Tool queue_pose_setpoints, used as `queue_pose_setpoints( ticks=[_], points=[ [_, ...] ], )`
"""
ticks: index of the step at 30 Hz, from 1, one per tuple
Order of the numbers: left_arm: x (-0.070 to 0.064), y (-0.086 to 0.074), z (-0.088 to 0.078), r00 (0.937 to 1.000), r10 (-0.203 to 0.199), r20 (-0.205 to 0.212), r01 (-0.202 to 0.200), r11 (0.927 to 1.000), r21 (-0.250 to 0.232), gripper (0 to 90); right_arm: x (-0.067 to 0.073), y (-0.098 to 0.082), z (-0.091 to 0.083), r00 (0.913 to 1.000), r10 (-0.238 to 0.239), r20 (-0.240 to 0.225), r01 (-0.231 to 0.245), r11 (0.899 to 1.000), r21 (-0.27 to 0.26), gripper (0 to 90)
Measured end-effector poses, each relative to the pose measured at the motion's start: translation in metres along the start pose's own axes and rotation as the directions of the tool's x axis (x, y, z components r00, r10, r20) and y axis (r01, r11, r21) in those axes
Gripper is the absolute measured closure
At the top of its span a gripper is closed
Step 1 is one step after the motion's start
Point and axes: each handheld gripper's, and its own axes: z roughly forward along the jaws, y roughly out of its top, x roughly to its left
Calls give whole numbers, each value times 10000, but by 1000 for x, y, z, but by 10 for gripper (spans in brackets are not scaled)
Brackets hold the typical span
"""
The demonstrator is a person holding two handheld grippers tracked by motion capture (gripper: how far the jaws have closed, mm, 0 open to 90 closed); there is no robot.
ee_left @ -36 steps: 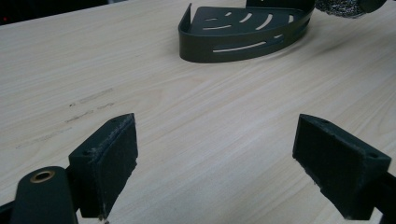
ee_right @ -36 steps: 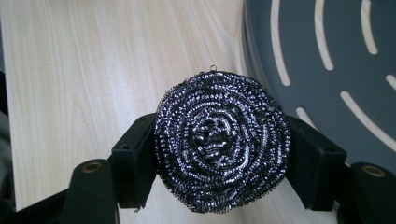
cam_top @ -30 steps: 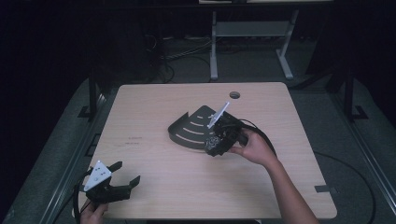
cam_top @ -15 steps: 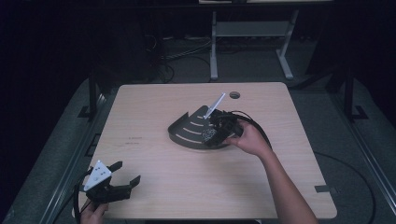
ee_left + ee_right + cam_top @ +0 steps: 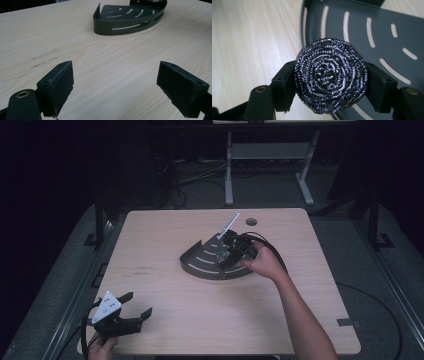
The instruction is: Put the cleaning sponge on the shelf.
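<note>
With our right gripper (image 5: pixel 329 82) we are clamping the steel-wool scourer (image 5: pixel 331 78) over the slotted corner caddy (image 5: pixel 210 262), so pickup is complete and placement is pending, while our left gripper (image 5: pixel 122 90) is resting open at the table (image 5: pixel 165 320) edge.

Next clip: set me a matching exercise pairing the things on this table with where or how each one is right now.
Things:
1. steel scourer
2. corner shelf
3. left gripper
4. right gripper

States:
A. jaws wide apart with nothing between them, at the table's near left edge
B. lies flat near the middle of the table, slots in its floor
C. squeezed between two black jaws
D. held over the corner shelf, shut on a round wad

Pairs: 1-C, 2-B, 3-A, 4-D
</note>
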Motion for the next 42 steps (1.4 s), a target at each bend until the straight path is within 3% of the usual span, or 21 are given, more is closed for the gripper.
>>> queue_pose_setpoints(
  ticks=[6,18,31,42],
  points=[
    [0,0,4,9999,80,136,-81,9999,84,133,-15,-5,7,9993,369,-28,-369,9993,-7,317],
    [1,2,7,9998,88,202,-89,10000,44,133,-30,-5,25,9944,1053,74,-1054,9944,97,312],
    [3,2,5,9999,2,164,-1,10000,-50,133,-35,-1,50,9926,1202,158,-1209,9908,602,309],
    [4,2,4,9999,-11,133,12,10000,-82,133,-34,-1,54,9931,1155,200,-1167,9899,809,306]
  ],
)
